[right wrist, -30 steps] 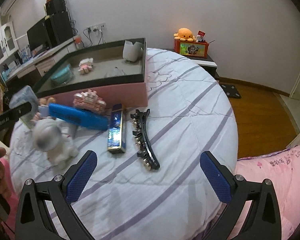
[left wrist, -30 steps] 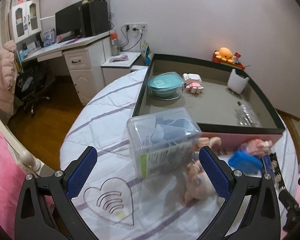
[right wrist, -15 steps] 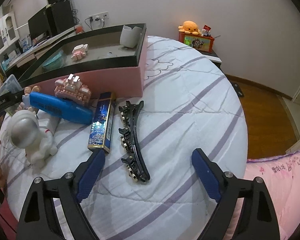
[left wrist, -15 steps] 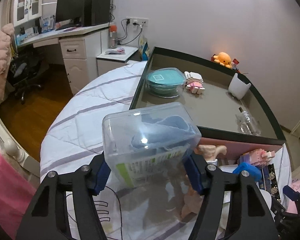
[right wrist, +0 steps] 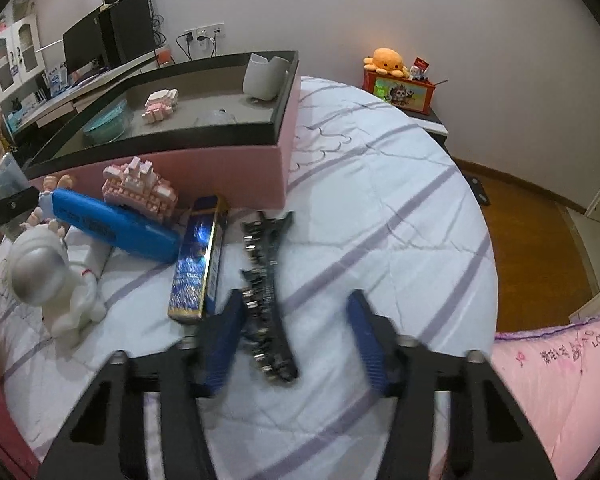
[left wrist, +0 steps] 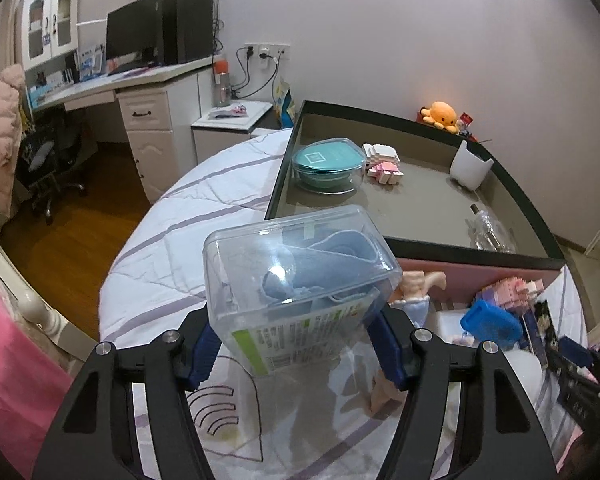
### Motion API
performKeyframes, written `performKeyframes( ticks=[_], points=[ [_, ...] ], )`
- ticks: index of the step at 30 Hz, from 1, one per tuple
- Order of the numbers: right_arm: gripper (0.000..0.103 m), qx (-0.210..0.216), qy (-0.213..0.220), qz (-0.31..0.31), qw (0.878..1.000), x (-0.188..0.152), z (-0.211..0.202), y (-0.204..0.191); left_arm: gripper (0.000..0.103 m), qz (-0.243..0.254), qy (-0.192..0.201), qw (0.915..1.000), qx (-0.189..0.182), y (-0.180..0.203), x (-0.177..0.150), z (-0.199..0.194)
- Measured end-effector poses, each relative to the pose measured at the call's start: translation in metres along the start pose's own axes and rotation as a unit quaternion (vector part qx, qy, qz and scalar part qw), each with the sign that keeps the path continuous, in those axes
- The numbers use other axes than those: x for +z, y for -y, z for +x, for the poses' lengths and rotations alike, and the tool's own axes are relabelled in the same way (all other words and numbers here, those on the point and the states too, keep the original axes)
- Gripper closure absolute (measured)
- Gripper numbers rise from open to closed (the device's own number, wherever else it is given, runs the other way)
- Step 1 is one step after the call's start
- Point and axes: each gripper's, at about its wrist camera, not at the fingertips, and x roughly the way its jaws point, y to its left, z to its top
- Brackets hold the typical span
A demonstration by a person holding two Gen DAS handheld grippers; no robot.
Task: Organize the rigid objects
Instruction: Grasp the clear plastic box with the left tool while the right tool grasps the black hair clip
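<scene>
Your left tool [left wrist: 296, 350] is clamped on the clear box [left wrist: 300, 288], pads on its two short sides near the base, holding it above the bed [left wrist: 220, 208] just short of the tray [left wrist: 420, 204]. Thin plastic walls look light but slick and a bit springy, so keep the pads low where the corners stiffen it. Your right tool [right wrist: 296, 340] is closing around the black clip [right wrist: 266, 292] lying on the bed beside the blue carton [right wrist: 198, 264]; the left pad looks at its edge, the right pad not yet (blur hides contact). That clip is stiff, toothed and narrow: take it mid-length. Both tools tilt steeply downward.
</scene>
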Motion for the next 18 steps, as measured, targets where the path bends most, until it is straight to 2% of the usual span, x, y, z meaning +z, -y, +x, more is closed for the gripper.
performKeyframes(
  ticks=[1, 2, 9, 16, 18],
  points=[
    [0.08, 0.002, 0.0, -0.004, 1.0, 0.001, -0.001, -0.003, 0.037, 0.002, 0.001, 1.0, 0.001, 0.0, -0.001, -0.003],
    [0.083, 0.002, 0.0, -0.007, 1.0, 0.002, -0.002, -0.005, 0.037, 0.003, 0.001, 1.0, 0.001, -0.001, -0.001, -0.005],
    [0.083, 0.02, 0.012, 0.007, 1.0, -0.001, -0.02, -0.005, 0.037, 0.012, 0.012, 0.9999, 0.004, -0.004, 0.0, -0.022],
    [0.083, 0.047, 0.044, 0.019, 0.998, 0.007, -0.059, -0.005, 0.037, 0.022, 0.033, 0.9992, -0.003, -0.002, 0.01, -0.043],
    [0.091, 0.057, 0.055, 0.018, 0.997, 0.011, -0.07, -0.006, 0.037, 0.024, 0.039, 0.9989, -0.006, -0.001, 0.016, -0.049]
  ],
)
